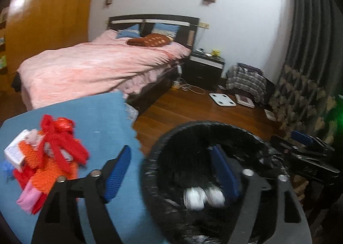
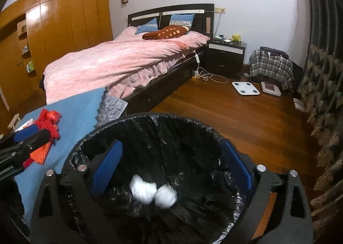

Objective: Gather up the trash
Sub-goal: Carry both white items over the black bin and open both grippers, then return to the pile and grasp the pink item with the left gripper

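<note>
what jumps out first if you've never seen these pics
The black-lined bin fills the foreground, with two white paper wads inside it, seen between the open fingers of the right gripper. Left of the bin, a red and orange heap lies on a blue cloth, beside the open left gripper. Behind is a bed with a pink cover.

Pink bedspread (image 2: 111,59), blue cloth (image 1: 103,115), black bin liner (image 2: 171,132) holding two white paper balls (image 2: 153,193), red and orange scraps (image 1: 53,147).
</note>
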`<action>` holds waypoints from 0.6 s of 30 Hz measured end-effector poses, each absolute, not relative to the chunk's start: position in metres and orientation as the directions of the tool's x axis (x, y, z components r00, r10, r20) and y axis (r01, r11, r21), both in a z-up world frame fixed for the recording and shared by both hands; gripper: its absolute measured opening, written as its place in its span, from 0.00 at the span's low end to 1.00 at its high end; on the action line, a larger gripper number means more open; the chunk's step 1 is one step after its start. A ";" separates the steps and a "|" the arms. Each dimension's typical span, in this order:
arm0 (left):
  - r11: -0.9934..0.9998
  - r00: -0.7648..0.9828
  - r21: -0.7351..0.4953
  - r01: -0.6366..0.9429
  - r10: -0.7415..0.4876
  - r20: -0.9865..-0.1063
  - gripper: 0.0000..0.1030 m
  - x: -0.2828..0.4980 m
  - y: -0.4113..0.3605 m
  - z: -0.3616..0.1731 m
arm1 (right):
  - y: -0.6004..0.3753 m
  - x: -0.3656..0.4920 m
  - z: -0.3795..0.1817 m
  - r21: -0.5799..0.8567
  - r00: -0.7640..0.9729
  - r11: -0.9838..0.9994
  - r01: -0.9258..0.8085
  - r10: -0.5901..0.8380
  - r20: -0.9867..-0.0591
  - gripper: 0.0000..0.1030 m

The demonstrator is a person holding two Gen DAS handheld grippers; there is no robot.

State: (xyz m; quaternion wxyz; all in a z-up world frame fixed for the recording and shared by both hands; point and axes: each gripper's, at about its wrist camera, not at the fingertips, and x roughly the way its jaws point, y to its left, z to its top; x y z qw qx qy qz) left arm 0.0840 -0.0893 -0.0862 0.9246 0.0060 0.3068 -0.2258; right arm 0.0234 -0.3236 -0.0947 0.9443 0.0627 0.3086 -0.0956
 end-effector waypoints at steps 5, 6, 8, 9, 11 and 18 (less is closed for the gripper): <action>0.945 0.765 -0.084 0.318 -0.308 -0.566 0.85 0.082 -0.044 -0.086 | -0.295 0.031 -0.089 0.063 0.806 0.984 0.167 -0.099 -0.584 0.95; 0.950 0.772 -0.076 0.301 -0.290 -0.566 0.85 0.082 -0.037 -0.086 | -0.287 0.034 -0.088 0.071 0.809 0.987 0.148 -0.079 -0.582 0.95; 0.964 0.786 -0.054 0.259 -0.243 -0.569 0.85 0.082 -0.016 -0.088 | -0.268 0.040 -0.087 0.084 0.813 0.990 0.110 -0.041 -0.581 0.95; 0.973 0.795 -0.039 0.227 -0.209 -0.570 0.85 0.081 -0.001 -0.090 | -0.257 0.043 -0.088 0.089 0.815 0.992 0.088 -0.020 -0.580 0.95; 0.984 0.803 -0.027 0.178 -0.161 -0.574 0.85 0.080 0.020 -0.093 | -0.237 0.048 -0.088 0.098 0.816 0.994 0.044 0.021 -0.578 0.95; 1.000 0.807 -0.014 0.021 -0.025 -0.590 0.85 0.077 0.090 -0.104 | -0.166 0.067 -0.090 0.109 0.803 0.989 -0.103 0.147 -0.577 0.95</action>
